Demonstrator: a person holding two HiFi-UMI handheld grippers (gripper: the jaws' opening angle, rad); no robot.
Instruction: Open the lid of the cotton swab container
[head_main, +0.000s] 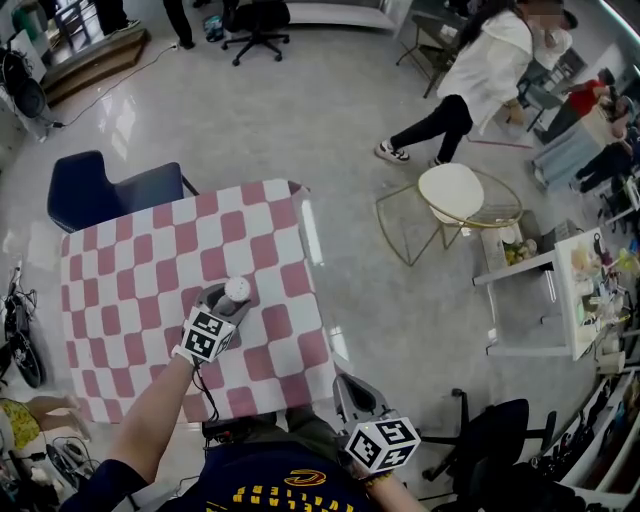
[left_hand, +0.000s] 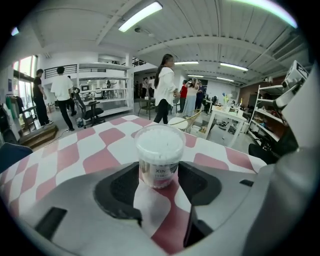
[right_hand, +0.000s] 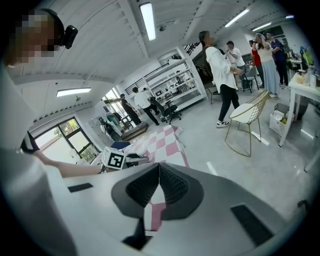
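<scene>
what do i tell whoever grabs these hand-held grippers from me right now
Left hand-held gripper: jaws wide apart, straddling the cotton swab container; pads close to its sides, no firm squeeze evident.
Right hand-held gripper: shut, empty, held back by the near edge of the checkered table.
Container stands upright on the table, lid on.
Done: left gripper lined up around the container.
Left: clamp the container, bring the right gripper over, take the lid off.

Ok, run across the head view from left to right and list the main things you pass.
navy chair → cotton swab container → gold wire chair with a white seat
</scene>
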